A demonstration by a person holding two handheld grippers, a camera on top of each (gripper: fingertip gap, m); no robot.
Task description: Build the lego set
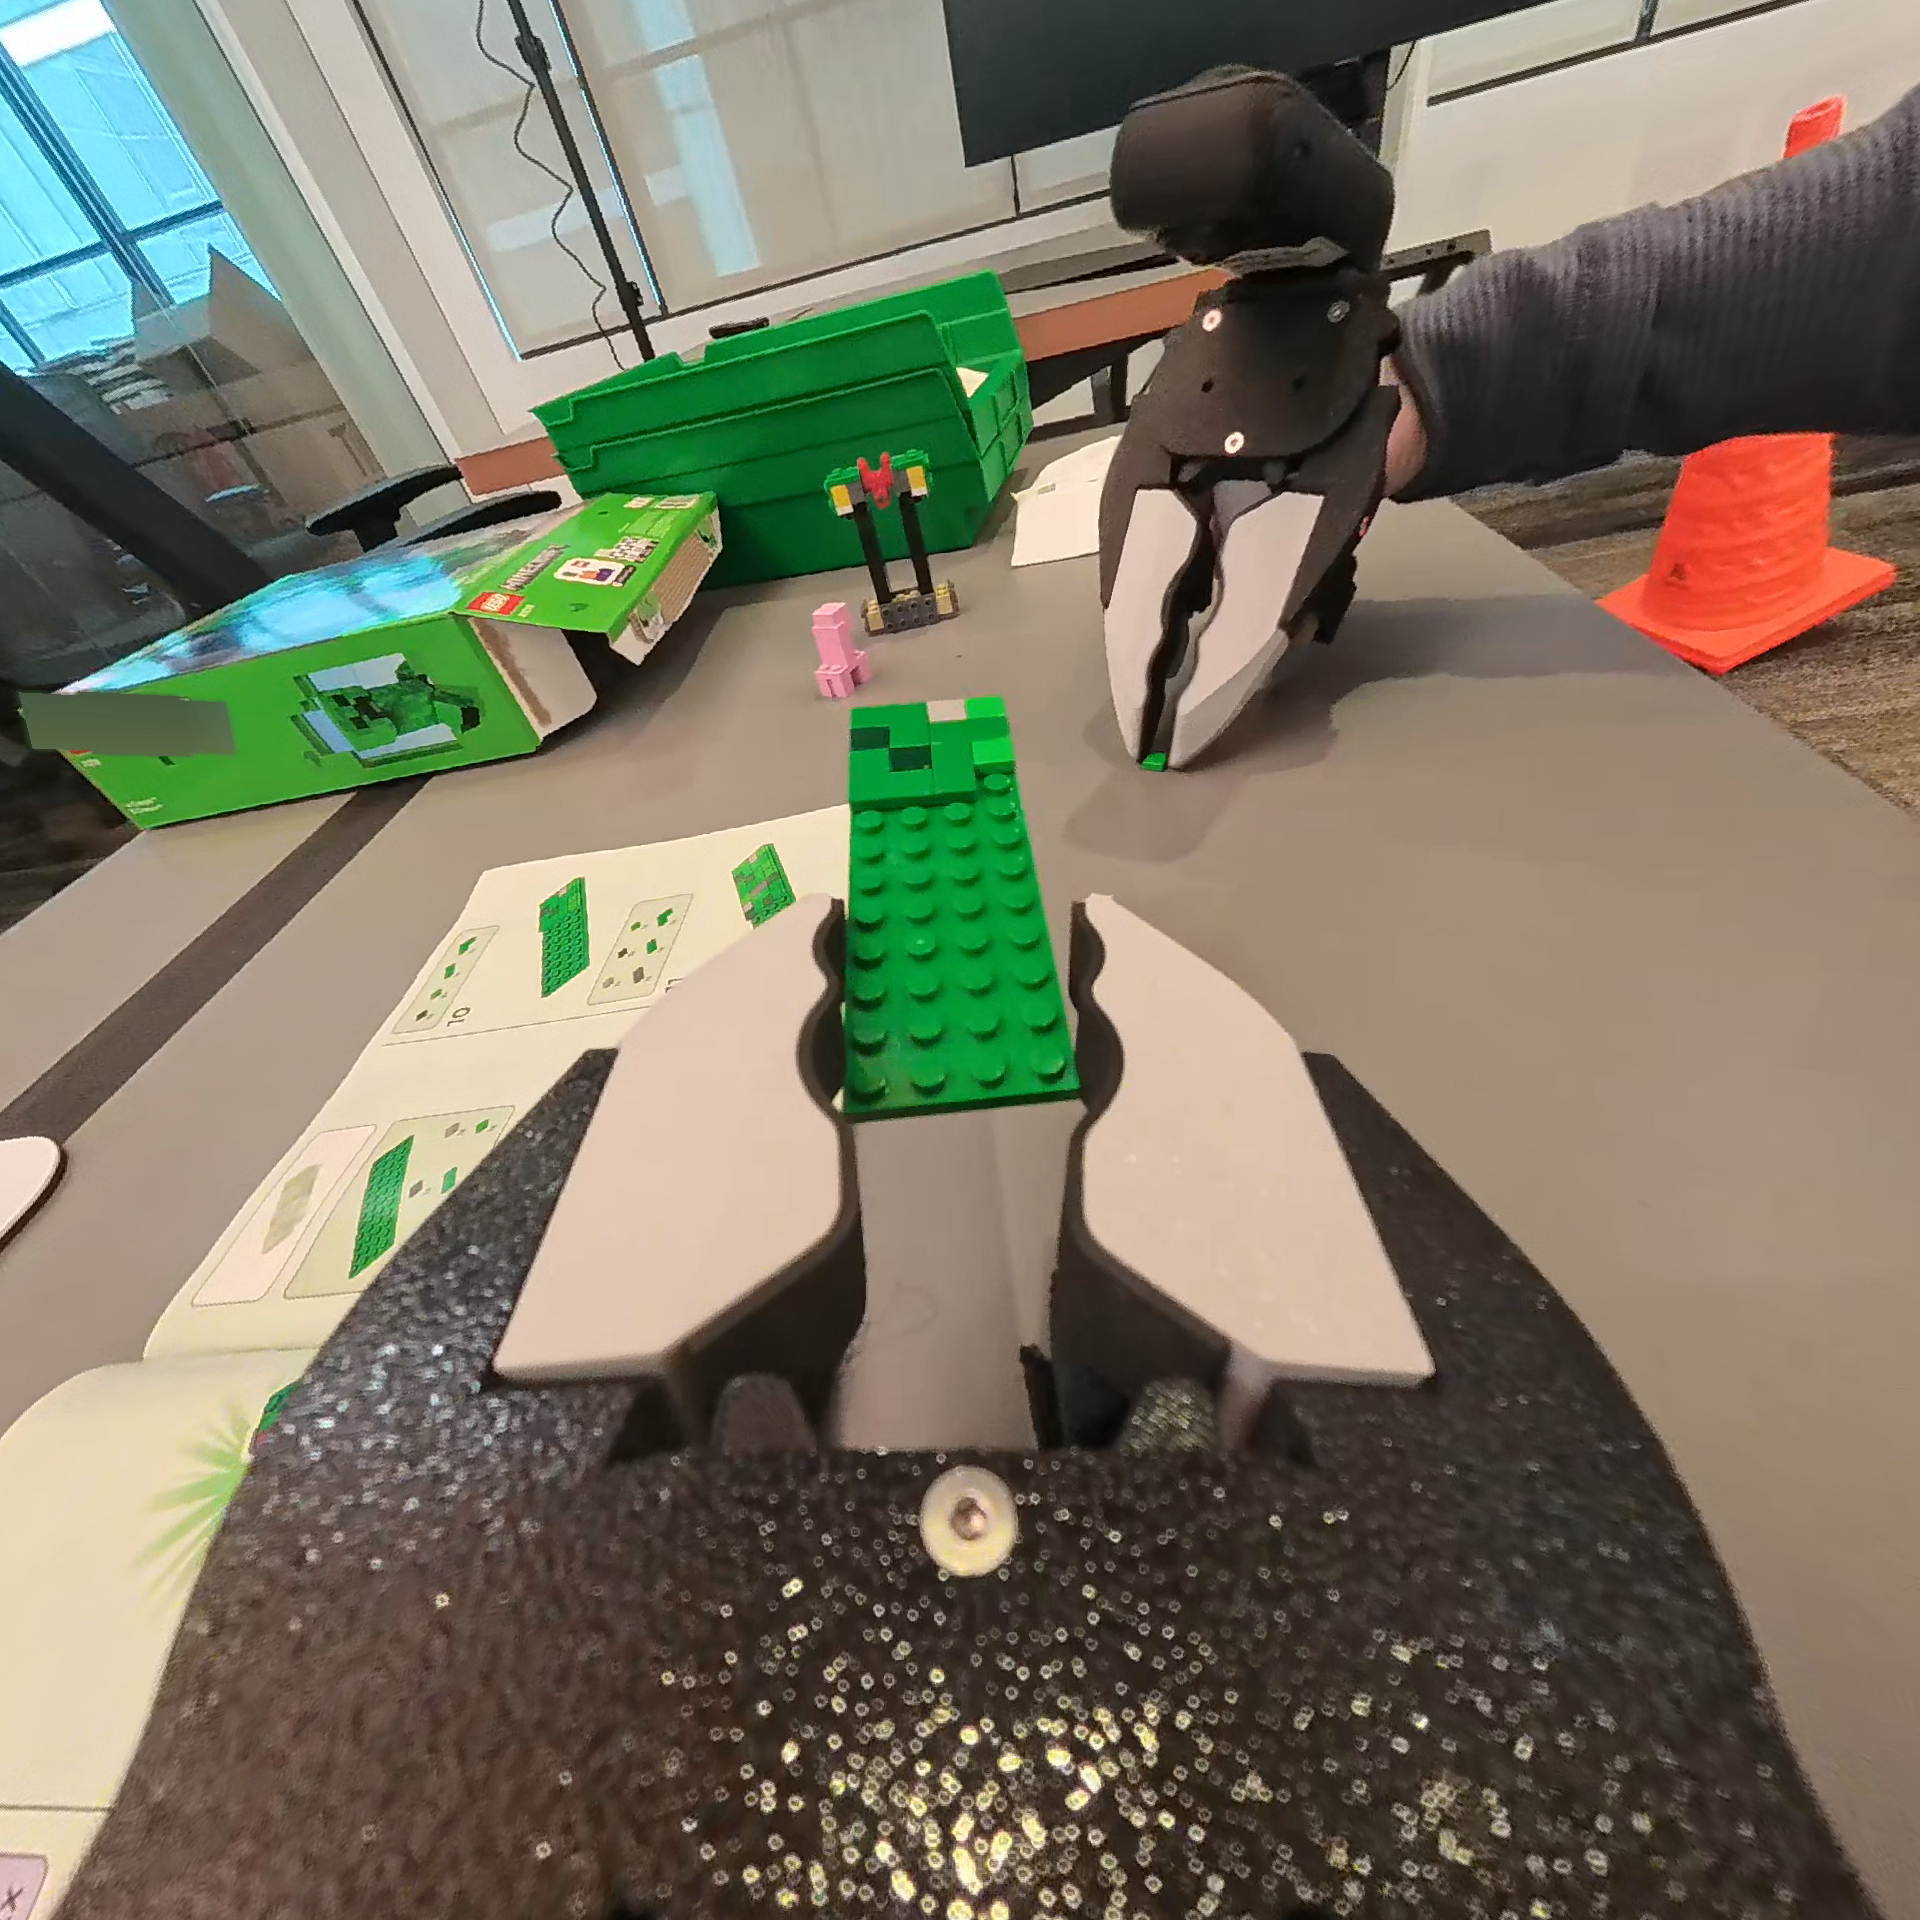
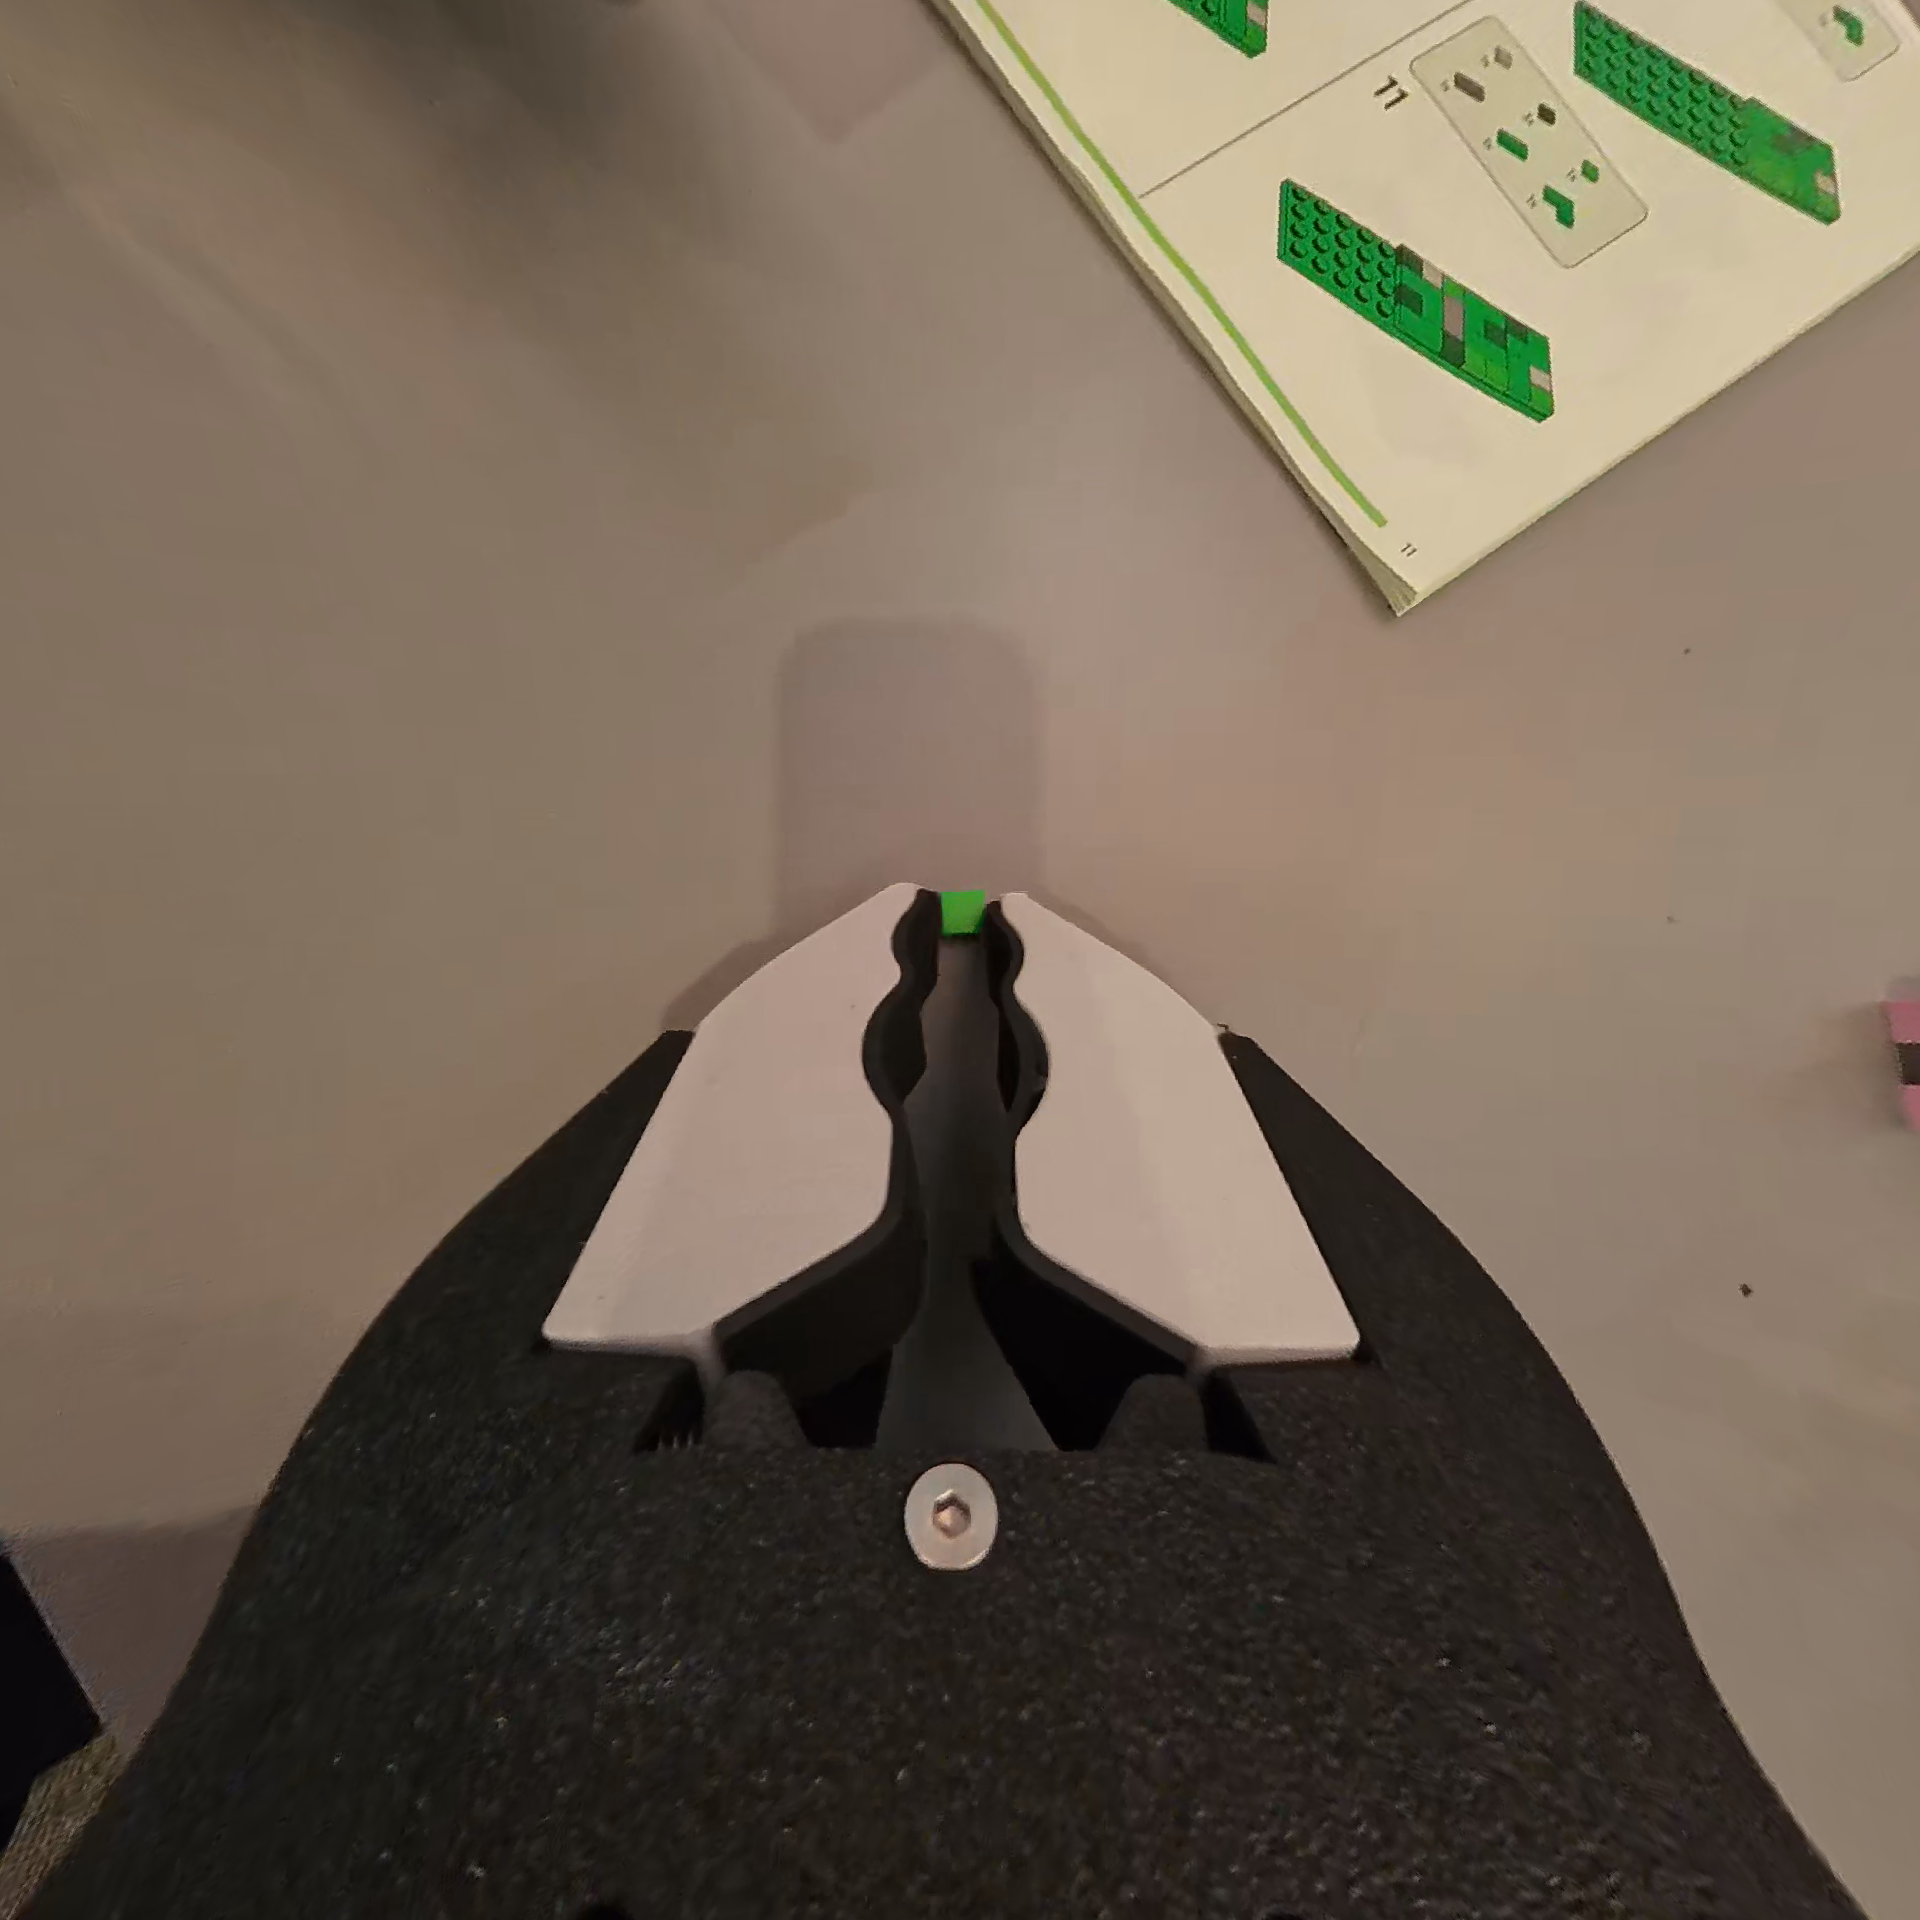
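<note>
Grippers: two; left gripper [image 1: 956, 914] gapes around one long studded green plastic baseplate [image 1: 956, 966].
Right gripper [image 2: 960, 902]: pinches one tiny green brick [image 2: 961, 912].

The studded plate [image 1: 956, 966] lies on the table [image 1: 1455, 1039], its near end between the fingers of the left gripper [image 1: 956, 925]. Tiles [image 1: 930, 753] sit on its far end. Left of the plate lies the instruction booklet [image 1: 436, 1091]; beyond that, toward the left edge, the set's box [image 1: 343, 686] on its side. Behind the plate stand a small figure [image 1: 840, 649] and a two-post assembly [image 1: 899, 540], with stacked bins [image 1: 810, 436] behind those. Right of the plate, the right gripper [image 1: 1158, 756] meets the table with a small brick [image 2: 961, 912] at its tips.
</note>
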